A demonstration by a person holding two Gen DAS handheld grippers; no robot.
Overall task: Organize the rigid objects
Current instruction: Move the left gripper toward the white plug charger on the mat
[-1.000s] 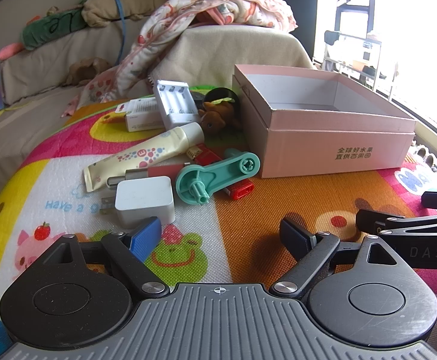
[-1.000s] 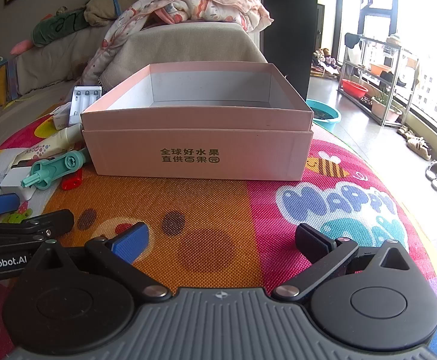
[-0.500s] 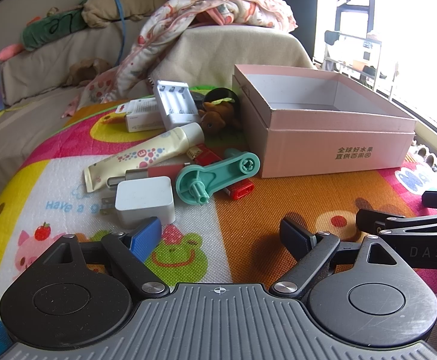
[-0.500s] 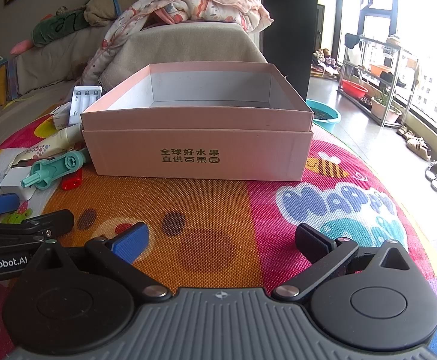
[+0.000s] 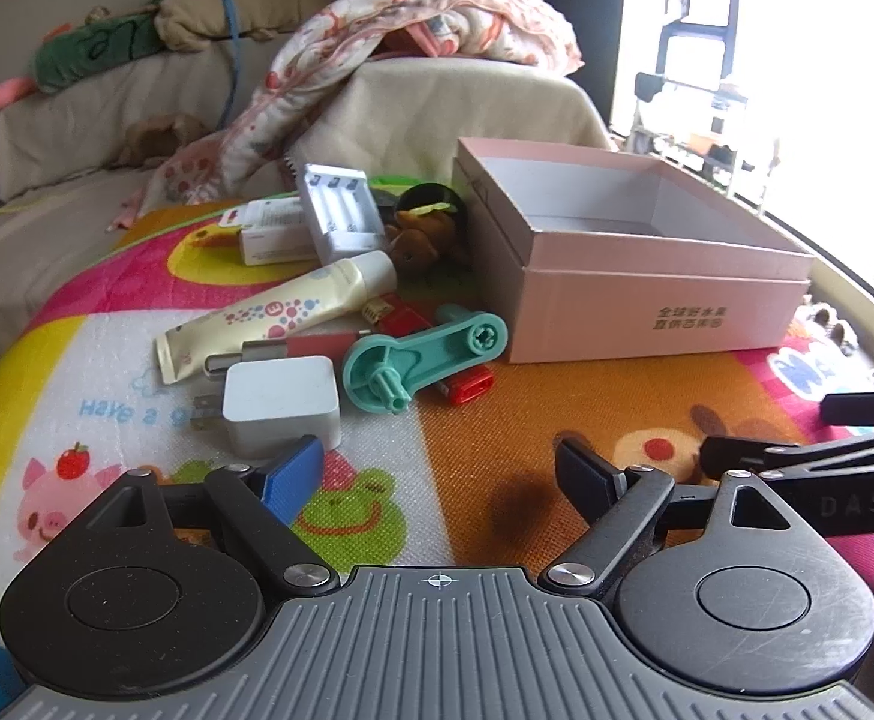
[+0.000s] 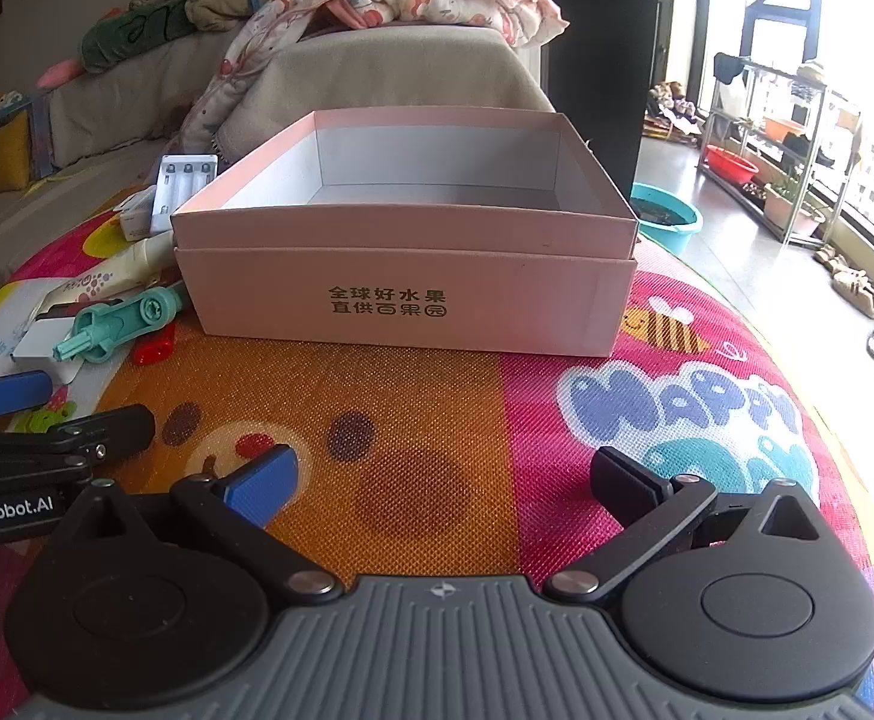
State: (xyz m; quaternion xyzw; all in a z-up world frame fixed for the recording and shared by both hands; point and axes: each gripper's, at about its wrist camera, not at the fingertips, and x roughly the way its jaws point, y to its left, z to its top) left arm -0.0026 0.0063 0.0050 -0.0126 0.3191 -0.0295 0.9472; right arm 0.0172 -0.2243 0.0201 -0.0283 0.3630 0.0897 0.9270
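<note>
Just ahead of my left gripper (image 5: 439, 468), fingers spread and empty, lies a white square plug adapter (image 5: 281, 405) on the colourful cartoon play mat (image 5: 496, 420). Beyond my right gripper (image 6: 442, 480), likewise spread and empty, sits the open pink cardboard box (image 6: 407, 294).

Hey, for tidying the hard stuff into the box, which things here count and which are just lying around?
For the job:
pink box
white charger
teal plastic crank
red lighter
battery holder
cream tube

Just lying about:
blanket
sofa
teal basin
shoes
play mat
</note>
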